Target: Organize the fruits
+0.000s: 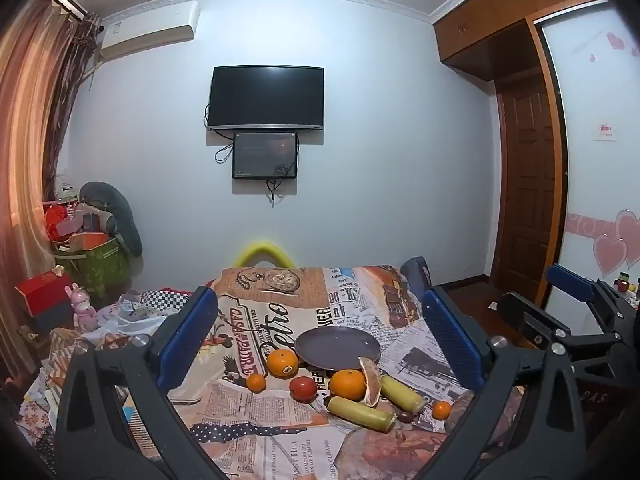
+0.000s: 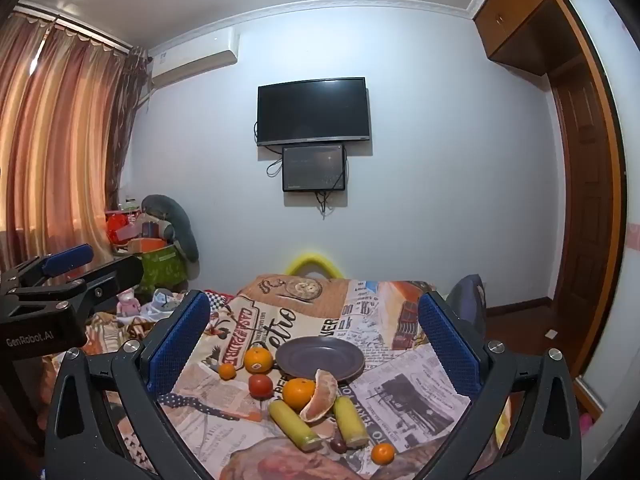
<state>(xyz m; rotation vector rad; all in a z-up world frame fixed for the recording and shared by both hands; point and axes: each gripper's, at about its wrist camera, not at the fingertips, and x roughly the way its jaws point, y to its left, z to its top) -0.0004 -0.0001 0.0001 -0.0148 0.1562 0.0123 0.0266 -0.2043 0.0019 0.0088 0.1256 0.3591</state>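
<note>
A grey plate (image 1: 338,346) (image 2: 320,358) lies bare on the newspaper-print cloth (image 1: 260,412). In front of it sit a stickered orange (image 1: 282,363) (image 2: 258,359), a small mandarin (image 1: 256,382), a red fruit (image 1: 303,389) (image 2: 260,385), a bigger orange (image 1: 347,385) (image 2: 298,393) and a peeled citrus wedge (image 1: 370,380) (image 2: 320,396). Two yellow-green cylinders (image 1: 360,412) (image 2: 350,420), a dark little fruit (image 2: 338,445) and another mandarin (image 1: 441,410) (image 2: 382,453) lie nearest. My left gripper (image 1: 318,296) and right gripper (image 2: 314,300) hover side by side short of the fruit, both open with nothing held.
A yellow arched chair back (image 1: 264,254) shows beyond the table's far edge. Boxes, bags and a grey cushion (image 1: 108,220) pile up at the left by the curtain. A wall television (image 1: 267,98) hangs ahead and a wooden door (image 1: 528,200) stands at the right.
</note>
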